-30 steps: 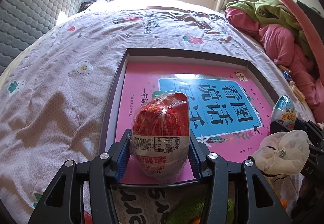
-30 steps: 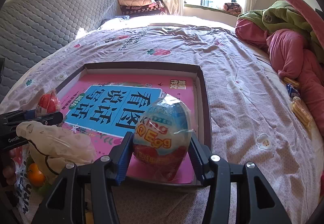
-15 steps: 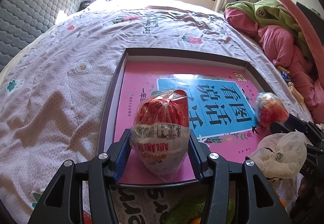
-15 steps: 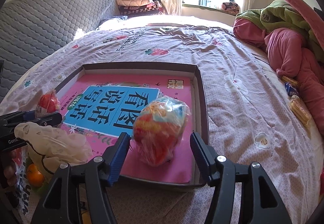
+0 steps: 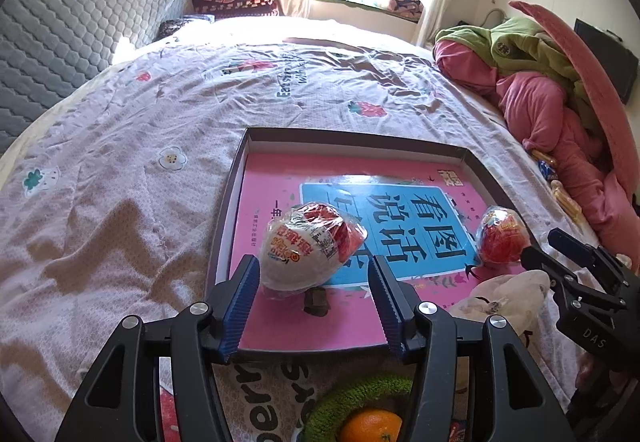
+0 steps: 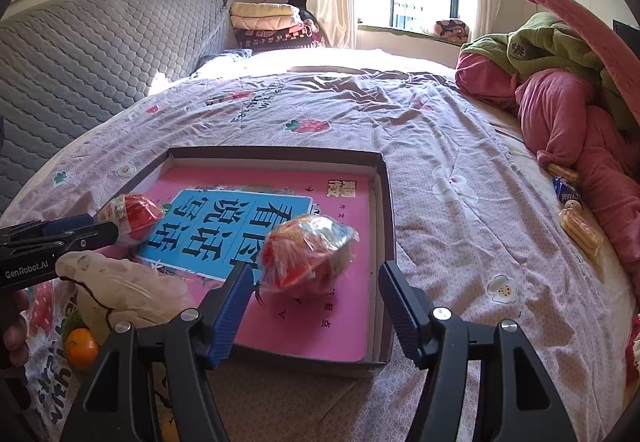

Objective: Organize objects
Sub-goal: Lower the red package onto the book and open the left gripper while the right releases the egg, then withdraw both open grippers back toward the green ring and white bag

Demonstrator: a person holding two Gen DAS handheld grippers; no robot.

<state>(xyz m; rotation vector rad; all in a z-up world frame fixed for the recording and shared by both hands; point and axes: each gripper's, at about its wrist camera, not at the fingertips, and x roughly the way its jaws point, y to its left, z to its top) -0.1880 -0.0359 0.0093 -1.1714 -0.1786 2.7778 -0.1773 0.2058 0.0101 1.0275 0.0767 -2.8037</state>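
Two wrapped toy eggs are seen lying on the pink book (image 5: 352, 170) inside the shallow box (image 5: 344, 136). The red-and-white egg (image 5: 312, 246) is found just ahead of the left gripper (image 5: 312, 306), between its fingertips but untouched; the jaws are spread wide and nothing is held. The red-and-blue egg (image 6: 308, 254) is placed just beyond the right gripper (image 6: 316, 302), whose jaws are likewise parted and empty. A crumpled plastic bag (image 6: 120, 290) is seen left of the right jaws.

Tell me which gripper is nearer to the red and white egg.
Left. The left gripper is open with the red and white egg just ahead between its fingers; the right gripper is beside the other egg.
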